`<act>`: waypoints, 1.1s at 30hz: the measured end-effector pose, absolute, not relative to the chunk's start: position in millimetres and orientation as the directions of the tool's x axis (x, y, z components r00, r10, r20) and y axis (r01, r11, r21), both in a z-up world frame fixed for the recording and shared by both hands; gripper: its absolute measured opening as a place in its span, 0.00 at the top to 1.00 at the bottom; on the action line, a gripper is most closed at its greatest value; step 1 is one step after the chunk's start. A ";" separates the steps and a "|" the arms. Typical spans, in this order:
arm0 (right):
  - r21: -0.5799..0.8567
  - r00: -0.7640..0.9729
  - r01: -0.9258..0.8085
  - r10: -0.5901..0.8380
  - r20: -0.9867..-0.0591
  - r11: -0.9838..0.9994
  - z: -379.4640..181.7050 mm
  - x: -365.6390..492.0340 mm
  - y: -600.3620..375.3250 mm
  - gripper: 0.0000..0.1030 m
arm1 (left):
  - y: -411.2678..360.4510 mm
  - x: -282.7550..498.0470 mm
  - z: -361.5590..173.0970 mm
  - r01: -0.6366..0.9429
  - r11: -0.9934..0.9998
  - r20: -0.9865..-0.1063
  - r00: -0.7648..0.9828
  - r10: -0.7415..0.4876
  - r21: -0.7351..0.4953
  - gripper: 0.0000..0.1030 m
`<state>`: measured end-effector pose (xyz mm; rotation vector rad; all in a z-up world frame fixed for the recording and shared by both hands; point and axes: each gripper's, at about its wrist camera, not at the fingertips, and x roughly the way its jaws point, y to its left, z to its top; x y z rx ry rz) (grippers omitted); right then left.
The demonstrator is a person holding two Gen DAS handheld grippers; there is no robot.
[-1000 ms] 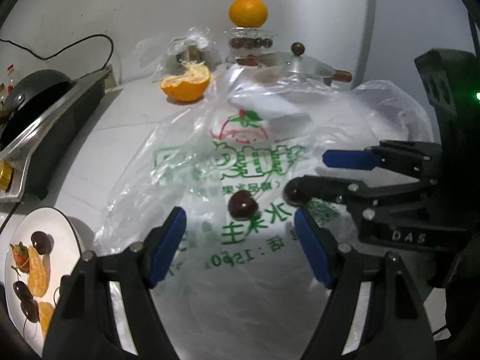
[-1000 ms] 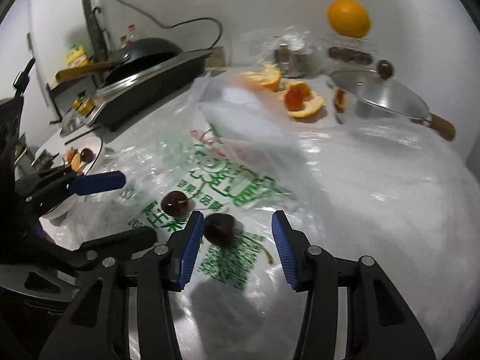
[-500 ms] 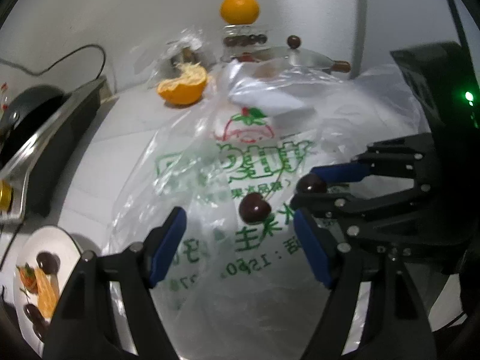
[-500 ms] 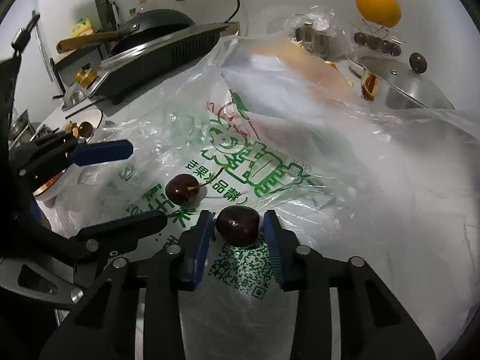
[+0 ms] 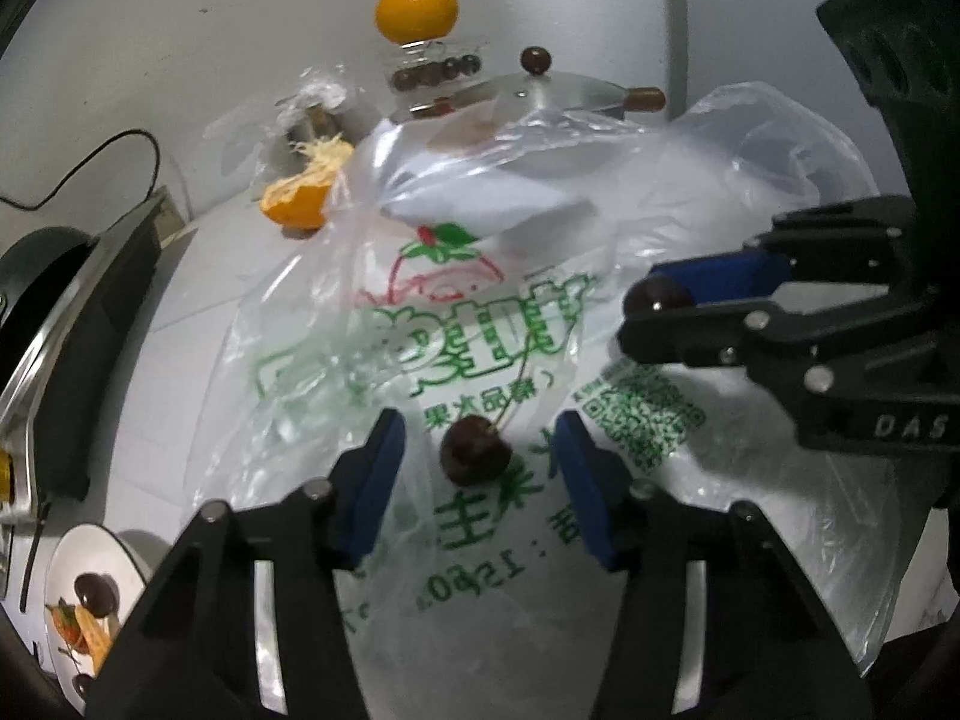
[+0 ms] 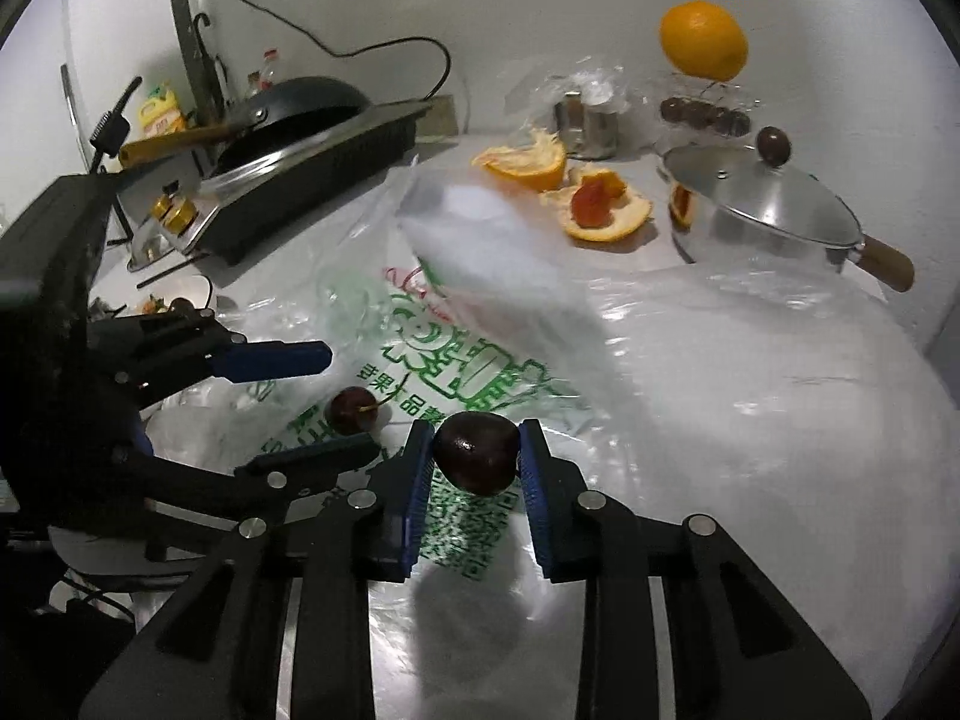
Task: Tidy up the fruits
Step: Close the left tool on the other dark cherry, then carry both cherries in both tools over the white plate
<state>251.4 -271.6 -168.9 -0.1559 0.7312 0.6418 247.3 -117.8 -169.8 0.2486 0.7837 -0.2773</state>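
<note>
A dark cherry with a stem (image 5: 474, 459) lies on a printed clear plastic bag (image 5: 480, 324) between the blue pads of my left gripper (image 5: 477, 438). Its jaws are closing, and a gap shows on each side of the fruit. My right gripper (image 6: 476, 456) is shut on a second dark cherry (image 6: 477, 459), held just above the bag. In the left wrist view that right gripper (image 5: 651, 306) reaches in from the right with its cherry (image 5: 657, 300) at the tips. A white plate (image 5: 66, 564) at lower left holds cherries and orange pieces.
A whole orange (image 5: 417, 7) sits on a glass jar of cherries at the back. Orange peel halves (image 6: 606, 210) lie beside a lidded steel pan (image 6: 762, 204). A black stove with a wok (image 6: 300, 126) fills the left side. The bag covers most of the counter.
My right gripper closed on its cherry and raised it off the bag. My left gripper moved forward around the stemmed cherry and its jaws narrowed.
</note>
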 end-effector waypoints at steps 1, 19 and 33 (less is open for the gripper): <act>0.087 0.564 -0.593 0.490 -0.665 0.800 -169.4 251.7 -272.5 0.71 | -119.5 248.3 -170.4 0.343 0.932 -0.724 0.672 -0.156 0.118 0.51; 0.109 0.575 -0.578 0.498 -0.649 0.809 -170.5 244.7 -283.6 0.71 | -109.4 266.7 -179.7 0.325 0.945 -0.764 0.614 -0.198 0.017 0.74; 0.086 0.605 -0.571 0.490 -0.628 0.816 -155.1 222.9 -284.6 0.71 | -113.2 237.2 -159.0 0.337 0.941 -0.726 0.649 -0.226 0.008 0.74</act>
